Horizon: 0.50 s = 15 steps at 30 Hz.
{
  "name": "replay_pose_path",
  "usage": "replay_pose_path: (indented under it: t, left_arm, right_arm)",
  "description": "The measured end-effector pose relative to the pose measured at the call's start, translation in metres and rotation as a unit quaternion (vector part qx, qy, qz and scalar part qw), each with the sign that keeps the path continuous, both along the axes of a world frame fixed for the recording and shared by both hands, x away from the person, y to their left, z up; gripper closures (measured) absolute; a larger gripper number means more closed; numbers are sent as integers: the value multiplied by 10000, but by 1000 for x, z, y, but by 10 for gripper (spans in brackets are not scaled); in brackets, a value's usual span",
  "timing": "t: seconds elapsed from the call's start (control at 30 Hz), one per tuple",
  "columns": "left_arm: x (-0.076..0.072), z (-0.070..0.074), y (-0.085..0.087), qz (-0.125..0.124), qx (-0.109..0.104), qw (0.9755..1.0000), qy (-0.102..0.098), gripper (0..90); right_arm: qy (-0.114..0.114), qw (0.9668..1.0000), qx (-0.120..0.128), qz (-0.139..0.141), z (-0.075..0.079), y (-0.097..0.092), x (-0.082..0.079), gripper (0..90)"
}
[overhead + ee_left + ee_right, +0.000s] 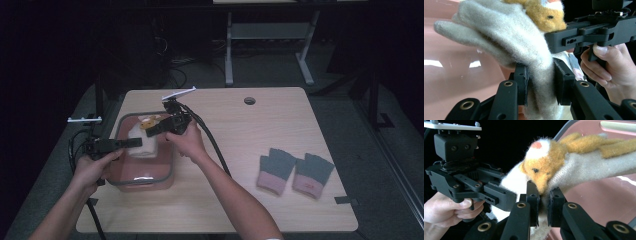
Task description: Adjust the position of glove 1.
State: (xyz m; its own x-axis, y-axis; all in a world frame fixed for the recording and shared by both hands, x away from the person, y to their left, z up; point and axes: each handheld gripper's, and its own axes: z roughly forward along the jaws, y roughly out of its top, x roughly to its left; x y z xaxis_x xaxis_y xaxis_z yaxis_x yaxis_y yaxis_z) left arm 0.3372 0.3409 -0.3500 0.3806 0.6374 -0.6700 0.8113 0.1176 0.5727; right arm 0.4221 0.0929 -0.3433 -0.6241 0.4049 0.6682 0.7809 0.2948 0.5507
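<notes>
The surface [240,150] is a pale wooden top with a round hole [249,100] near its far edge. At its left sits a pink bin [167,177] with a grey rim, the biggest thing on it. Over the bin both tools hold one cream glove [145,145] that has an orange animal face [541,167] on it.

The left tool [131,143] comes in from the left, its jaws drawn together and clamped on the glove's cream knit [539,85] (the cloth is bunched between the pads). The right tool [156,128] reaches in from the right, jaws likewise pinched on the glove just below the orange face [543,195]. The two tools lie close to each other, at the glove's opposite sides, and the glove hangs inside the bin's outline, above its pink floor.

Well apart, at the near right of the surface, lies a pair of grey gloves [295,172] with pink cuffs, side by side and touching. Cables [212,142] trail from the right tool across the surface beside the person's forearm.
</notes>
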Motion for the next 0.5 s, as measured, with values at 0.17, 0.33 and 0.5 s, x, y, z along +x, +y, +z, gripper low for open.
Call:
replay_pose_path:
  t: [0.17, 0.33, 0.5]
  left_arm:
    - [1, -7, 2, -7, 95, 9999, 105, 676]
    - [2, -17, 4, 23, 160, 9996, 217, 677]
    - [1, -23, 6, 50, 209, 9992, 332, 678]
  right_arm:
    - [72, 9999, -62, 46, -7, 4, 2, 816]
    - [129, 9998, -146, 68, -19, 8, 3, 815]
    - [222, 9995, -219, 83, -29, 12, 4, 814]
